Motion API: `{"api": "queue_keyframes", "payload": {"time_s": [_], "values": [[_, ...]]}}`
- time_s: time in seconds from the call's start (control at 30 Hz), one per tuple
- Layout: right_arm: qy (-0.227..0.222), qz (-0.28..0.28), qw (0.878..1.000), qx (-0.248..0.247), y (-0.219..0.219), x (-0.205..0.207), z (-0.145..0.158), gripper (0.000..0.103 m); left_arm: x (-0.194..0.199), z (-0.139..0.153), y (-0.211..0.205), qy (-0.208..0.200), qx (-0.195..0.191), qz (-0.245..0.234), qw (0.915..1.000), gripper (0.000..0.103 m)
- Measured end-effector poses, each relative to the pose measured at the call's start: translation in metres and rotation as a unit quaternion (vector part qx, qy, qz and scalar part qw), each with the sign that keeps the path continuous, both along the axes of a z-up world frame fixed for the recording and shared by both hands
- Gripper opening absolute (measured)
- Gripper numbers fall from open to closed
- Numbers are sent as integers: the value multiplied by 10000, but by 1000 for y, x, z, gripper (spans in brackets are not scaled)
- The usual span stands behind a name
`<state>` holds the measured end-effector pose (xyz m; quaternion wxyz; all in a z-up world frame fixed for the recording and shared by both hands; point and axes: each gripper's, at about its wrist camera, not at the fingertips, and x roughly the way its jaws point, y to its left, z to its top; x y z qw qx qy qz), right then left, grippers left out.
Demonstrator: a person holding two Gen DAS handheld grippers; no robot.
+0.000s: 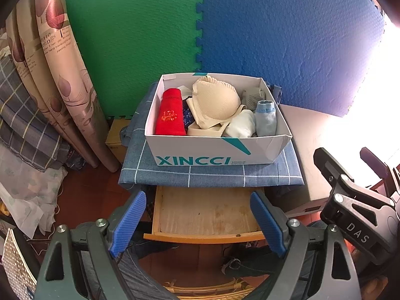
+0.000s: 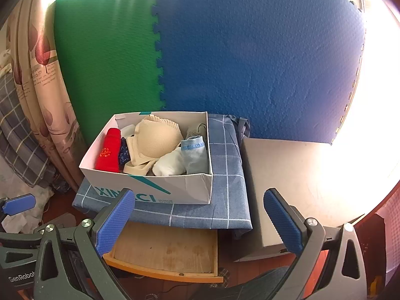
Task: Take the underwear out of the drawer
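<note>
Far left: leaf-print curtain (image 1: 62,80) hanging over folded plaid bedding (image 1: 22,125), crumpled white fabric on the floor beneath. Behind: green foam mat (image 1: 130,37) joined by a toothed seam to blue foam mat (image 1: 287,37).

Centre: white XINCCI cardboard box (image 1: 200,153) sitting on a blue checked cloth (image 1: 212,175) draped over the cabinet top. Inside the box, left to right: rolled red garment (image 1: 170,115) with orange embroidery against the left wall, dark blue patterned piece (image 1: 187,115) just beside it, beige bra (image 1: 215,102) heaped in the middle, white rolled item (image 1: 240,125) touching the bra's lower edge, light blue sock (image 1: 266,120) against the right wall, grey striped sock (image 1: 253,96) behind that.

Below the cloth: wooden drawer (image 1: 205,215) pulled out, bare plywood bottom showing, no underwear visible in it.

Foreground: left gripper (image 1: 197,222) spread wide, blue ribbed pads either side of the drawer, pinching nothing. Right gripper (image 2: 200,222) likewise spread wide and holding nothing, hovering over the drawer's front right corner, seen as a black frame at the right edge of the left wrist view.

Right: grey-white side surface (image 2: 287,175) next to the cloth, washed out by strong glare.
</note>
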<state>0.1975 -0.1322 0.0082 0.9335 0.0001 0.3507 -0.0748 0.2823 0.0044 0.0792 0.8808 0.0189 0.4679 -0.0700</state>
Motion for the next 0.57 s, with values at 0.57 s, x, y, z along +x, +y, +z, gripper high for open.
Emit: {"api": "queue_keyframes", "payload": {"time_s": [0.57], "values": [[1,-37,10000,24,-2,0,-4,102,0,-6,1,-26,117,93,9999,88]]}}
